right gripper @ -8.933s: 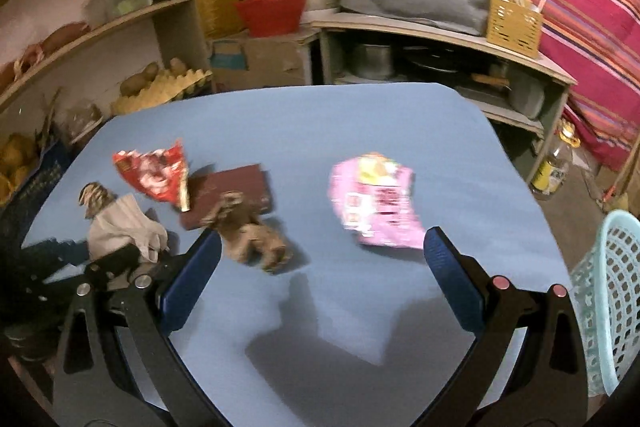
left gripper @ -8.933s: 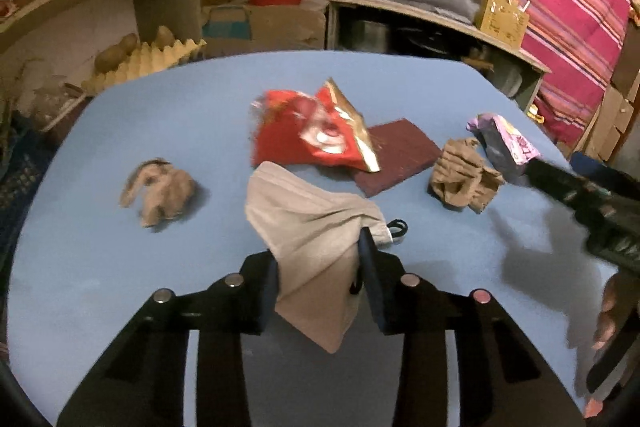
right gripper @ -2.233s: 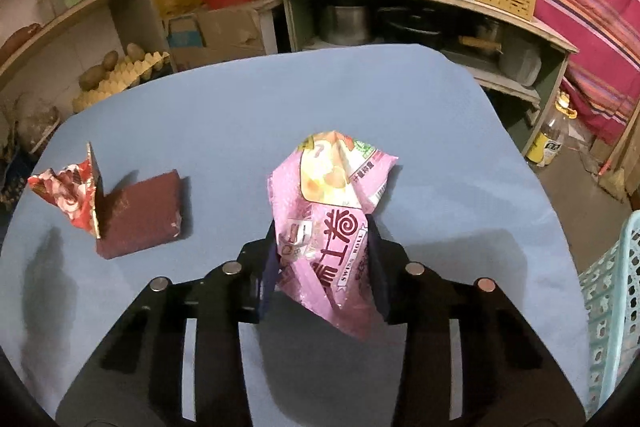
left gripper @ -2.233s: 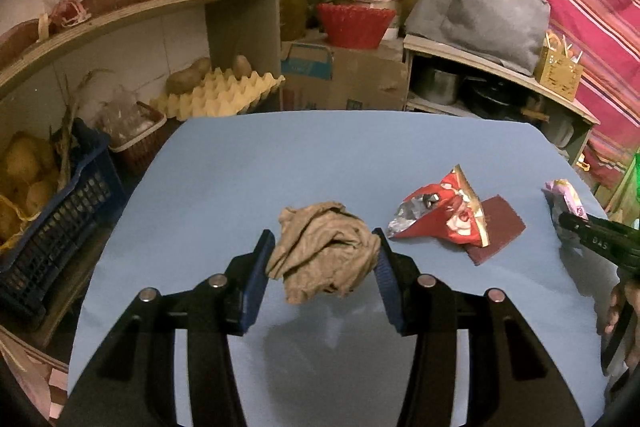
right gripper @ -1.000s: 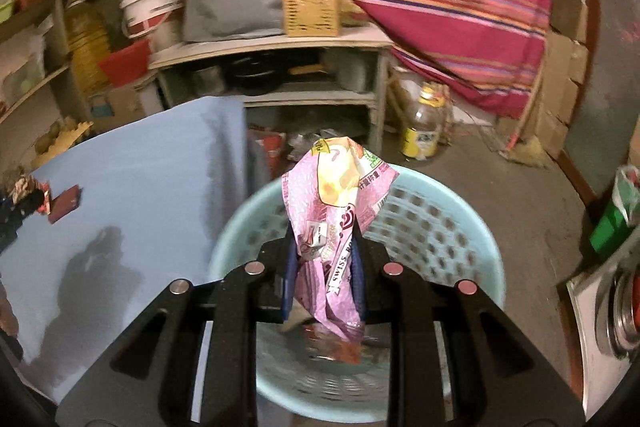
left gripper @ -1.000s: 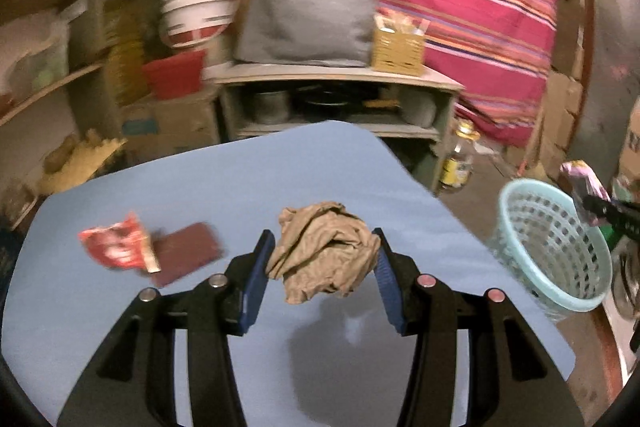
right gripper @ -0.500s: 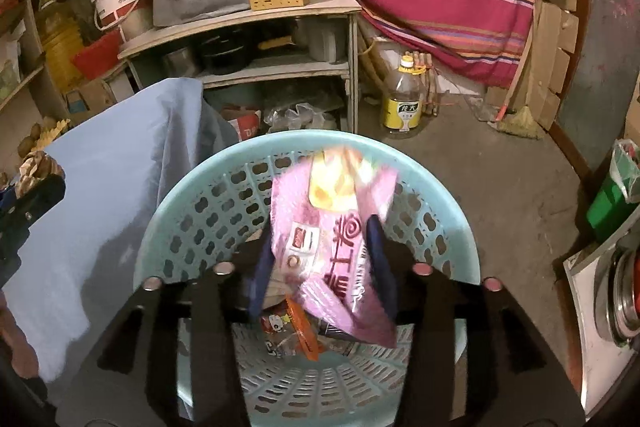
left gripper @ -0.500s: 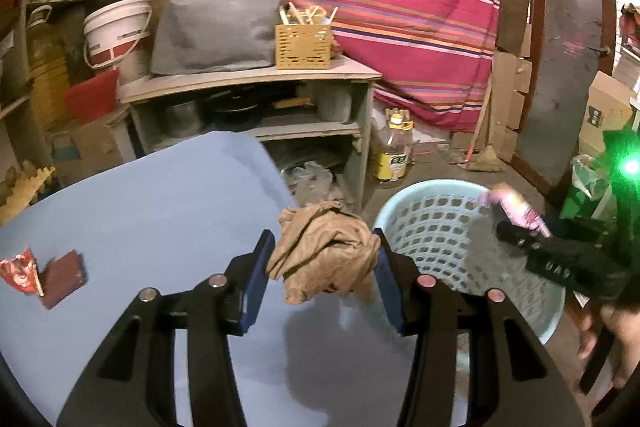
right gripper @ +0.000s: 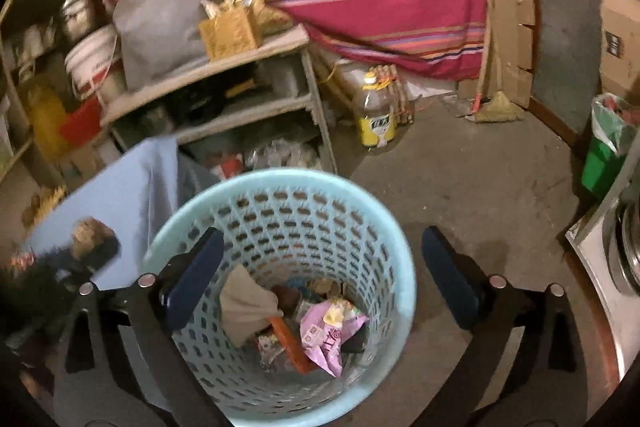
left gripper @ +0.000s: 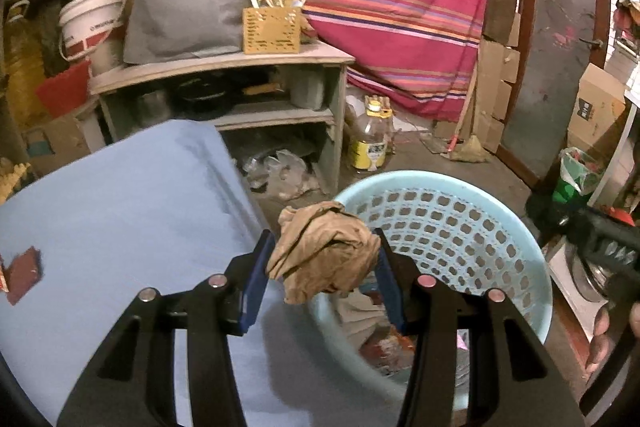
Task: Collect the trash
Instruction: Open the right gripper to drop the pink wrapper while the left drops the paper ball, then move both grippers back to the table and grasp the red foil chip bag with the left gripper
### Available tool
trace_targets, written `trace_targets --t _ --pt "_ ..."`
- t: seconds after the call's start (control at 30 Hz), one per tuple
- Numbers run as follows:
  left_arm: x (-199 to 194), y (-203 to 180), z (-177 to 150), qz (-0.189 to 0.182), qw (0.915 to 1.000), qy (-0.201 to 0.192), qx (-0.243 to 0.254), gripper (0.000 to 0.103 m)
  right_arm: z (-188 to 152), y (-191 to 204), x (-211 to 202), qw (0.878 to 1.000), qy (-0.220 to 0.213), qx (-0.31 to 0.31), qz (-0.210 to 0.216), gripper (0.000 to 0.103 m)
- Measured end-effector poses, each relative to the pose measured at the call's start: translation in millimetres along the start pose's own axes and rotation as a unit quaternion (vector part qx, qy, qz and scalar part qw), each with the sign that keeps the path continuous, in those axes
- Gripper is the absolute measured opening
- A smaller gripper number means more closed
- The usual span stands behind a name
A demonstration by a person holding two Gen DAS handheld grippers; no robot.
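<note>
Left gripper (left gripper: 323,277) pinches the crumpled brown paper (left gripper: 322,251) at the basket (left gripper: 516,247) rim for dropping — my right gripper (right gripper: 320,275) hangs wide, empty above it.

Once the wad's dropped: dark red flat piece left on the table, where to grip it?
Judging from the left wrist view: the dark red flat piece lies flat on the blue table. Probably come from above and pinch across its narrow width at an edge; its thickness is unclear.
</note>
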State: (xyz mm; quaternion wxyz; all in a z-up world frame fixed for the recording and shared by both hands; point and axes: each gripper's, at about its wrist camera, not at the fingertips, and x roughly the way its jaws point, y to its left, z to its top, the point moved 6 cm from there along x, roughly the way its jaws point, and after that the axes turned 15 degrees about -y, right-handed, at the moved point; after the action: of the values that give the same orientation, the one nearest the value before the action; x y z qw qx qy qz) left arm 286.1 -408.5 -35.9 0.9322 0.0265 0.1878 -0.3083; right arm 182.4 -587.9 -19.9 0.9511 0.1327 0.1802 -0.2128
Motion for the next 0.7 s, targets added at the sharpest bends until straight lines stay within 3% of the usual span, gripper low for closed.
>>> trace_targets --t 0.2,0.37,0.43,0.7 --pt "21 -34 -9 -0.031 0.9993 0.017 0.011 0.050 9 -16 -8 0.998 -0.020 0.049 -0.014 0.098" --pt "32 -46 -13 -0.045 0.9984 0.030 0.017 0.060 14 -17 -10 0.998 -0.027 0.050 -0.018 0.098" --pt "31 -44 -12 -0.043 0.9986 0.026 0.017 0.081 14 -17 -9 0.998 -0.026 0.046 -0.022 0.098" --pt "7 4 -6 -0.014 0.9996 0.025 -0.004 0.084 11 -9 -2 0.999 -0.014 0.036 -0.029 0.098"
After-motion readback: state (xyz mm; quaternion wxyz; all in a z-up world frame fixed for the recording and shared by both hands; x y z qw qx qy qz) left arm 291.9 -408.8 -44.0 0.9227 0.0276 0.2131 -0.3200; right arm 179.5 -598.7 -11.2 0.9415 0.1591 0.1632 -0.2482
